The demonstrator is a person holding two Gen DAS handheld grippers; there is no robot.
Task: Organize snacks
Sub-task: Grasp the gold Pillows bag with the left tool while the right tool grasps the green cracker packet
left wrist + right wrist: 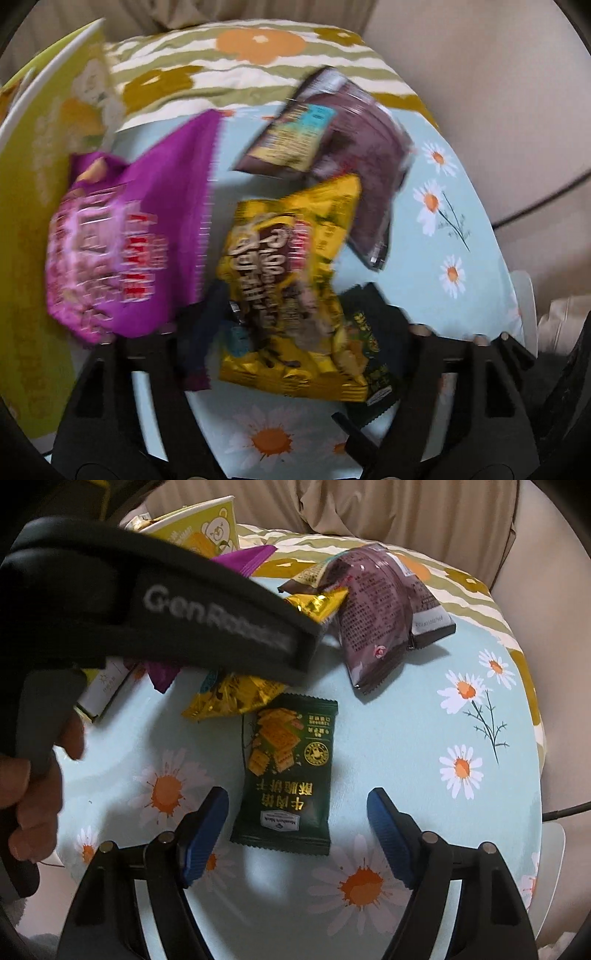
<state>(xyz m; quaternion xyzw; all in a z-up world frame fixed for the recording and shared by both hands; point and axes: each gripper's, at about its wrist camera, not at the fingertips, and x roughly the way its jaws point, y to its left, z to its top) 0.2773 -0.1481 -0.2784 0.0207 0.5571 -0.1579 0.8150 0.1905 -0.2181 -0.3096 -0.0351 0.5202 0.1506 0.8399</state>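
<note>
Snack packets lie on a round daisy-print table [406, 709]. In the left wrist view, blurred, a yellow packet [291, 295] sits between the fingers of my left gripper [291, 332], which stand wide; whether they touch it I cannot tell. A purple packet [122, 240] lies to its left, a brown packet [332, 147] beyond, a dark green one [373, 347] partly under it. In the right wrist view my right gripper [297, 823] is open just above the table around the dark green cracker packet [288, 771]. The left gripper's body [155, 605] covers the yellow packet [232, 698].
A yellow-green box [40, 221] with a white rim stands at the table's left edge, also seen in the right wrist view [210, 528]. A striped floral cushion [240, 62] lies behind the table. A beige sofa [406, 509] is beyond. A black cable [565, 812] runs at right.
</note>
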